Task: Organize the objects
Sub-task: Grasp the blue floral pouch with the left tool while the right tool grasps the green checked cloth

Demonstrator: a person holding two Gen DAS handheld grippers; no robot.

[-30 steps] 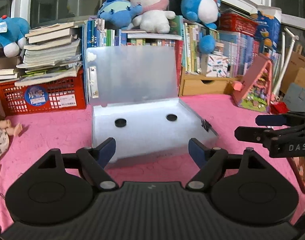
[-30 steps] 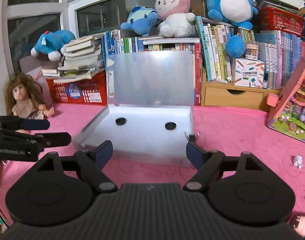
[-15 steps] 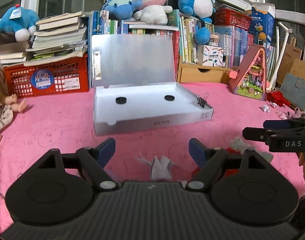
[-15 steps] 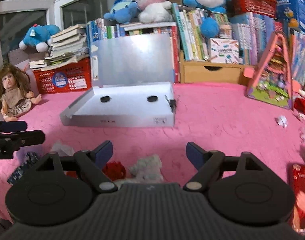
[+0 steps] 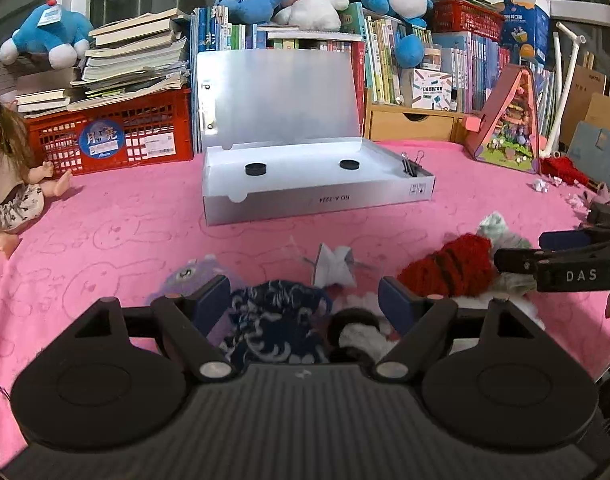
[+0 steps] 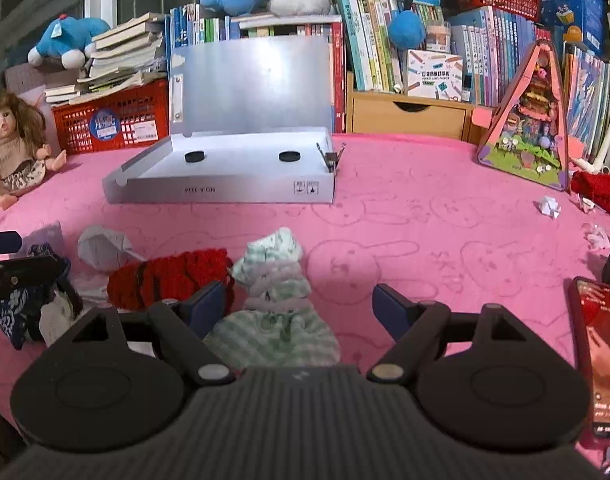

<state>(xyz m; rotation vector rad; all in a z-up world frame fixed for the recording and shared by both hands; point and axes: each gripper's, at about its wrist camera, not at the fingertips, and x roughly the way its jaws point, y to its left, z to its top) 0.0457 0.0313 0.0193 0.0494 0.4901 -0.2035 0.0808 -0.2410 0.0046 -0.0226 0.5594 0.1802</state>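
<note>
The left gripper point(image 5: 305, 300), jaws apart, hangs over a dark blue patterned cloth point(image 5: 275, 320). The right gripper point(image 6: 301, 304), also apart, frames a green-striped cloth bundle point(image 6: 275, 280); only its view shows a red-cased phone point(image 6: 601, 352).

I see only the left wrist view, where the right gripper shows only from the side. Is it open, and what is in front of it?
Observer: The right gripper is open. A green striped cloth lies between its fingers, not gripped.
Operator: Is there anything on its right side that I cannot see?
Observer: Yes, a phone with a lit red screen lies on the pink cover, at the right edge of that view.
</note>
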